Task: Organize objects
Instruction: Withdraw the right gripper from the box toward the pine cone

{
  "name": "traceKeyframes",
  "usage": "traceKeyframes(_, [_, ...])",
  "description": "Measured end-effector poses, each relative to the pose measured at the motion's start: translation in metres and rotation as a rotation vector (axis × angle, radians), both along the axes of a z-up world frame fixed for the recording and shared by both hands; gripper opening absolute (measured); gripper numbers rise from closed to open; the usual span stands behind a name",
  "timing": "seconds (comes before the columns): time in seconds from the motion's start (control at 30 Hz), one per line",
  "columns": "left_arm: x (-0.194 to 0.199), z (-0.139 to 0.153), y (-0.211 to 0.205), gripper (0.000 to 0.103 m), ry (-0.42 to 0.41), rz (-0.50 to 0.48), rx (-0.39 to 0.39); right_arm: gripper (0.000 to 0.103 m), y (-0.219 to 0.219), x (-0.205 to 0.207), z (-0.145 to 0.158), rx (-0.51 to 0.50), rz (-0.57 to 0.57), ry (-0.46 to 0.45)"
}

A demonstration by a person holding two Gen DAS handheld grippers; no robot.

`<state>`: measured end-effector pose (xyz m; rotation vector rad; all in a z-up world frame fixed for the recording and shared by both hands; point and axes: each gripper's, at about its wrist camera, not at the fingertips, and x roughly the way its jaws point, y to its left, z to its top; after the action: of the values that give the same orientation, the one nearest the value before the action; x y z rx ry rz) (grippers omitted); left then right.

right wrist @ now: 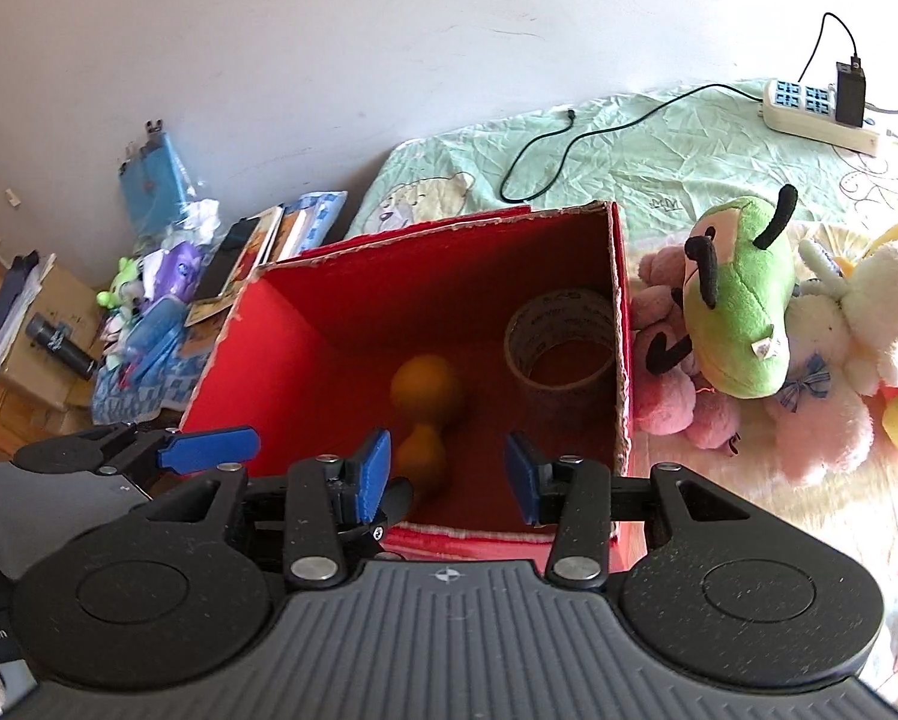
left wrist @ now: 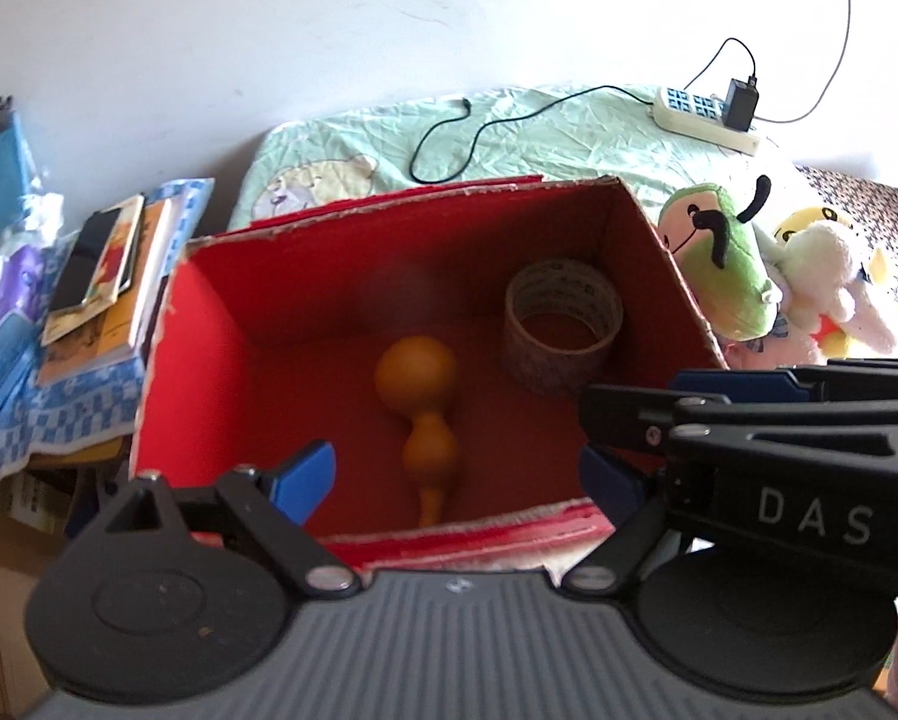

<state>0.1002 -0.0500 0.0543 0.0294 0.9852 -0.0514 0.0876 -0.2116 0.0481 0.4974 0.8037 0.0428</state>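
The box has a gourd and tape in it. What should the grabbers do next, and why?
Probably swing the right hand-held gripper, open and empty, toward the green plush toy lying beside the red box. The orange gourd and tape roll are already inside.

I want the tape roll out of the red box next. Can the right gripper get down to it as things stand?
Probably yes. The right gripper is open and empty above the open-topped red box. The tape roll stands in the far right corner, apart from the orange gourd, though the walls sit close.

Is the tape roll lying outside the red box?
No, the tape roll sits inside the red box, near its right wall.
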Motion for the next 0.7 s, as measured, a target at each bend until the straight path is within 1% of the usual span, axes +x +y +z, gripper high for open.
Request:
traceKeyframes(0.27, [-0.026,0.005,-0.012,0.089,-0.008,0.071,0.040,0.047,0.005,-0.019,0.001,-0.002,0.057,-0.029])
traceKeyframes(0.4, [-0.040,0.008,-0.016,0.090,-0.011,0.107,0.055,0.052,0.007,-0.030,0.004,-0.005,0.078,-0.055])
traceKeyframes(0.43, [-0.043,0.009,-0.017,0.090,-0.011,0.114,0.055,0.053,0.008,-0.032,0.004,-0.004,0.086,-0.063])
traceKeyframes(0.57, [-0.055,0.009,-0.020,0.090,0.006,0.139,0.039,0.054,0.008,-0.043,0.003,0.004,0.102,-0.080])
traceKeyframes(0.7, [-0.066,0.005,-0.026,0.090,0.020,0.162,0.049,0.054,0.008,-0.052,-0.002,0.014,0.120,-0.080])
